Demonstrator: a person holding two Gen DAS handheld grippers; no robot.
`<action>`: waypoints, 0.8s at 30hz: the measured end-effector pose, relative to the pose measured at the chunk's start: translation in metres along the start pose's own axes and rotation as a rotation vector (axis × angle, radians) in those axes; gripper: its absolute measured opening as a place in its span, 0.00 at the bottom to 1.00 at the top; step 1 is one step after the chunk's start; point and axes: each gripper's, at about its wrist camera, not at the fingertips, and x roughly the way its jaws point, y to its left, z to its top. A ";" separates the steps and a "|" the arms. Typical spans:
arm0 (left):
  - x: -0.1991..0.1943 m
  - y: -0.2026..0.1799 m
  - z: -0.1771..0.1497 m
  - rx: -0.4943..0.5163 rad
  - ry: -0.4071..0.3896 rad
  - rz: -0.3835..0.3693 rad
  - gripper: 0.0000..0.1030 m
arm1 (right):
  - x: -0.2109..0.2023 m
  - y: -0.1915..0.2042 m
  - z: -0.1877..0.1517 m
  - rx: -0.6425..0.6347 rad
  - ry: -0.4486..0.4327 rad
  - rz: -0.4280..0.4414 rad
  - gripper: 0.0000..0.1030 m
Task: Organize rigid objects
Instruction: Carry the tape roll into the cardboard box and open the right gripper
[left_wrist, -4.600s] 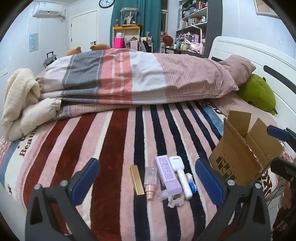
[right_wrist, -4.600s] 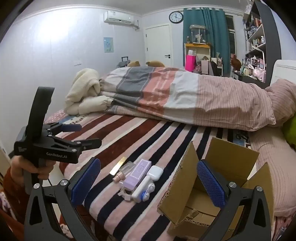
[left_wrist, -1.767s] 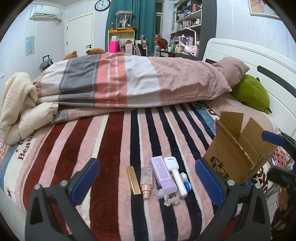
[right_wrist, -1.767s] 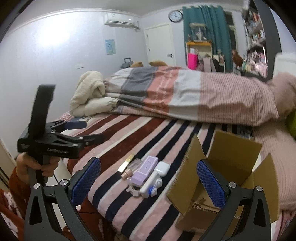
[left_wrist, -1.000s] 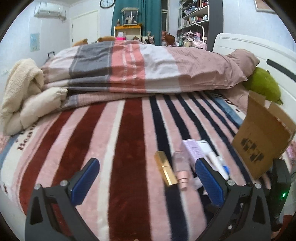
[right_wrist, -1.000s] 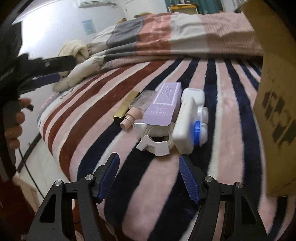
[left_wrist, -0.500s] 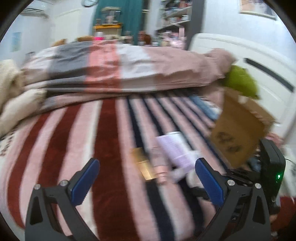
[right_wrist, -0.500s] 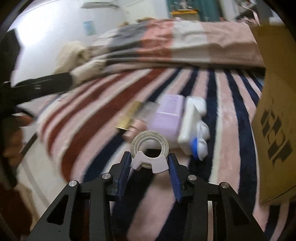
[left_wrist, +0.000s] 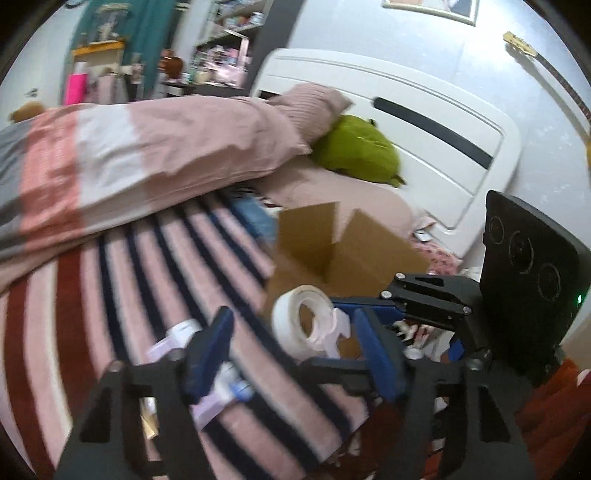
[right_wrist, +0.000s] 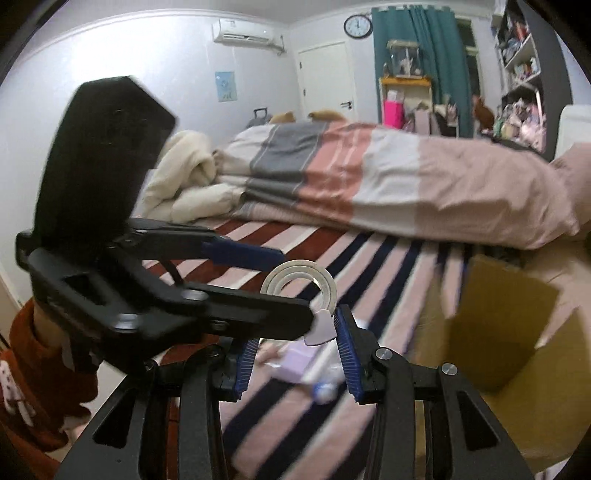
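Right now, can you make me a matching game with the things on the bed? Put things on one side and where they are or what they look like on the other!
Things:
1. tape roll
2. cardboard box
3. green plush
4. purple box

Descriptions:
A. lying on the striped blanket
B. by the white headboard
C. held in the right gripper
D. flaps open

Pairs: 1-C, 2-D, 3-B, 4-A

The right gripper (right_wrist: 295, 354) pinches a white tape dispenser (right_wrist: 301, 291) above the striped blanket (right_wrist: 369, 266), left gripper (right_wrist: 273, 280) alongside.
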 end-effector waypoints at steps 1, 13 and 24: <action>0.006 -0.005 0.006 0.004 0.009 -0.024 0.39 | -0.005 -0.007 0.001 -0.001 -0.003 -0.019 0.35; 0.142 -0.059 0.065 0.074 0.241 -0.089 0.26 | -0.015 -0.120 -0.018 0.234 0.201 -0.144 0.35; 0.037 -0.009 0.052 0.030 0.032 0.159 0.83 | -0.017 -0.072 0.006 0.104 0.129 -0.114 0.91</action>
